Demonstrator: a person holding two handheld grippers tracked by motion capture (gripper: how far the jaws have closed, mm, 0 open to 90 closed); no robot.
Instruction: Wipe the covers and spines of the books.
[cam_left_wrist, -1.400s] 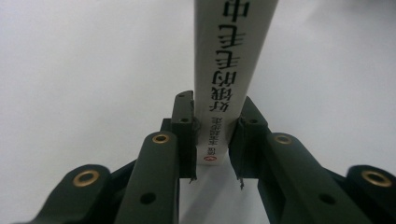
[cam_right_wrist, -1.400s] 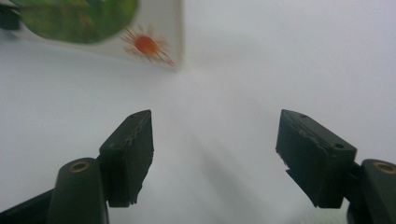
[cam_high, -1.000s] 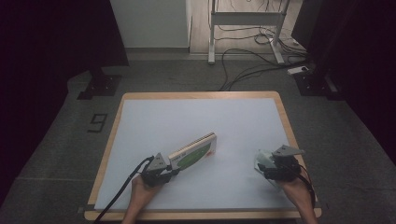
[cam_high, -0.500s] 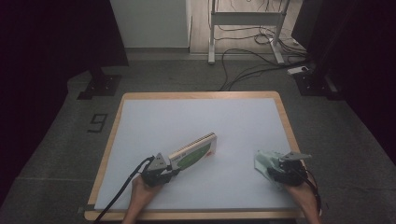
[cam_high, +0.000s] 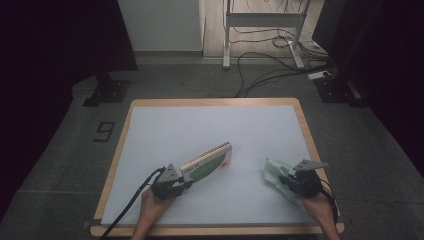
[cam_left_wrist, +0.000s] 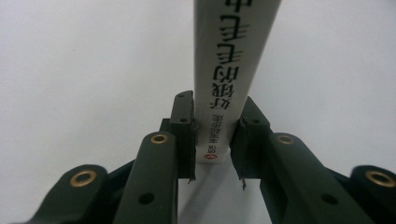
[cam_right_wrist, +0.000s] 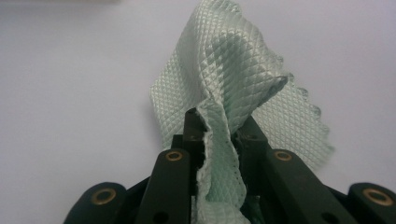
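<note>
Since a second ago the right gripper (cam_high: 294, 181) has sunk slightly and its jaws have just been closing, now clamped on the green cloth (cam_right_wrist: 224, 88). Left gripper (cam_high: 176, 181) pinches the book (cam_high: 210, 162) by its spine, seemingly tilted up; wiping probably remains.

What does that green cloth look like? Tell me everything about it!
The cloth is pale mint green, thin, with a tiny diamond weave and wavy, zigzag-cut edges. It is crumpled, one fold pinched between the right tongs, which have just been closing on it. The rest fans out onto the white table, near its right edge.
</note>
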